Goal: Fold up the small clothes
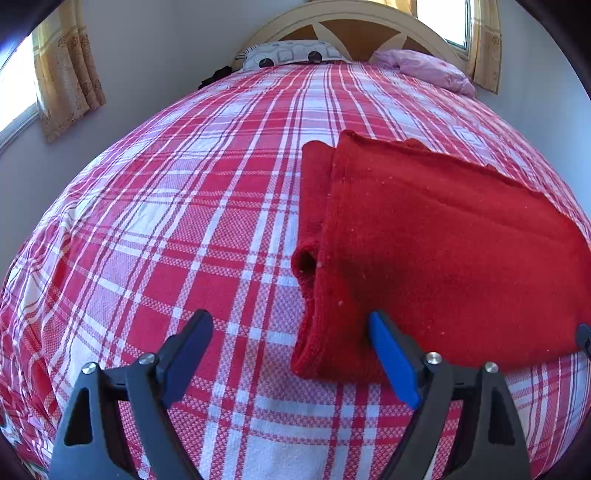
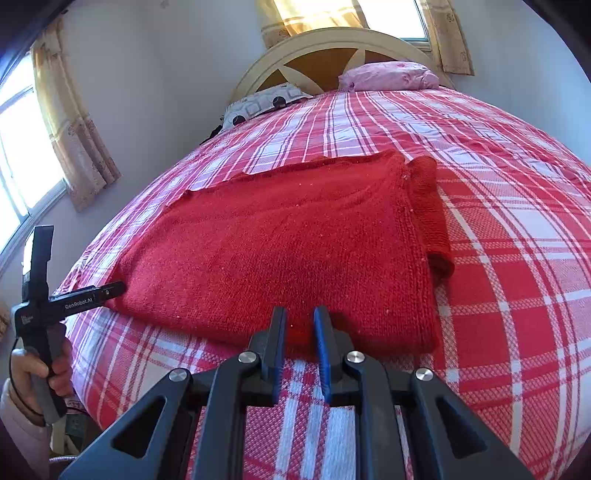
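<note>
A red knitted sweater [image 1: 436,251] lies folded on the red-and-white plaid bed cover [image 1: 184,240], with a sleeve showing along its left side. My left gripper [image 1: 291,321] is open, its right finger over the sweater's near left corner. In the right wrist view the sweater [image 2: 288,247] fills the middle. My right gripper [image 2: 300,317] is nearly closed at the sweater's near edge, with a narrow gap between the fingers and red cloth showing in it. The left gripper's body [image 2: 40,291], held by a hand, touches the sweater's left corner.
Two pillows, a patterned one [image 1: 291,53] and a pink one [image 1: 432,70], lie at the cream headboard [image 1: 354,22]. Curtained windows stand at the left [image 1: 66,74] and behind the bed. The bed's left edge is close to the wall.
</note>
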Demonstrator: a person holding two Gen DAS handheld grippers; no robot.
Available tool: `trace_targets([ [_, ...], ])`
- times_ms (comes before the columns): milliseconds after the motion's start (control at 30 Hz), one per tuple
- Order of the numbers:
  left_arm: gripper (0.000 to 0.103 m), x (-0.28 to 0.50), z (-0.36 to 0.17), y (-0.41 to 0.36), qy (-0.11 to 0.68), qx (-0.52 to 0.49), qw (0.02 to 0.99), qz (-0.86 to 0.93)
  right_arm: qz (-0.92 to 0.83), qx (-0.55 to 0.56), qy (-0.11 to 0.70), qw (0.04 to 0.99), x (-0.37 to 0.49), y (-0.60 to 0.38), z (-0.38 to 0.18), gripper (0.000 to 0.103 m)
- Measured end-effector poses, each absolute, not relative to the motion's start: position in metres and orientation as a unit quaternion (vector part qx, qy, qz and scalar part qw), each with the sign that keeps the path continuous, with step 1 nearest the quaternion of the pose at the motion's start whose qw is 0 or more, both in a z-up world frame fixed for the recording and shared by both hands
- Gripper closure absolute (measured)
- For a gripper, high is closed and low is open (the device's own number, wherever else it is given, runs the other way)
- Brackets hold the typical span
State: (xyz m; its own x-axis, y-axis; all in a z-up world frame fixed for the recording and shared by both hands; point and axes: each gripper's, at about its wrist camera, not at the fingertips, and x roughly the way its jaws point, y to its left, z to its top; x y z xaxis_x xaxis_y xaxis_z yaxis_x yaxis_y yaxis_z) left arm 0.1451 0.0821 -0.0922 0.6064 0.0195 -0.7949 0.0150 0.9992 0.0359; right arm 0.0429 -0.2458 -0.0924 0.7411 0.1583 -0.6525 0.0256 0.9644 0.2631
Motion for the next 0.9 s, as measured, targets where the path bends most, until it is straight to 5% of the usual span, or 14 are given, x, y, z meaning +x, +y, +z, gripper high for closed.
trace_targets([
  [133, 0.012, 0.142, -0.086, 0.083, 0.439, -0.006, 0.898, -0.018, 0.064, 0.146, 0.305, 0.939, 0.029, -0.242, -0.072, 0.082],
  [200, 0.006, 0.143, -0.084, 0.085, 0.437, -0.039, 0.898, -0.029, 0.070, 0.162, 0.290, 0.940, 0.027, -0.242, -0.065, 0.043],
  [233, 0.004, 0.144, -0.085, 0.087, 0.439, -0.056, 0.896, -0.033, 0.071, 0.173, 0.287, 0.940, 0.029, -0.242, -0.063, 0.035],
  [600, 0.006, 0.148, -0.100, 0.085, 0.446, -0.113, 0.887, -0.030, 0.085, 0.196, 0.311, 0.926, 0.034, -0.235, -0.081, 0.033],
  [667, 0.017, 0.145, -0.099, 0.086, 0.442, -0.125, 0.887, -0.038, 0.086, 0.191, 0.318, 0.925, 0.036, -0.233, -0.085, 0.033],
  [733, 0.042, 0.143, -0.098, 0.090, 0.441, -0.148, 0.883, -0.054, 0.086, 0.190, 0.320, 0.924, 0.037, -0.232, -0.086, 0.033],
  [900, 0.072, 0.144, -0.100, 0.099, 0.442, -0.196, 0.873, -0.059, 0.087, 0.196, 0.321, 0.923, 0.038, -0.234, -0.087, 0.033],
])
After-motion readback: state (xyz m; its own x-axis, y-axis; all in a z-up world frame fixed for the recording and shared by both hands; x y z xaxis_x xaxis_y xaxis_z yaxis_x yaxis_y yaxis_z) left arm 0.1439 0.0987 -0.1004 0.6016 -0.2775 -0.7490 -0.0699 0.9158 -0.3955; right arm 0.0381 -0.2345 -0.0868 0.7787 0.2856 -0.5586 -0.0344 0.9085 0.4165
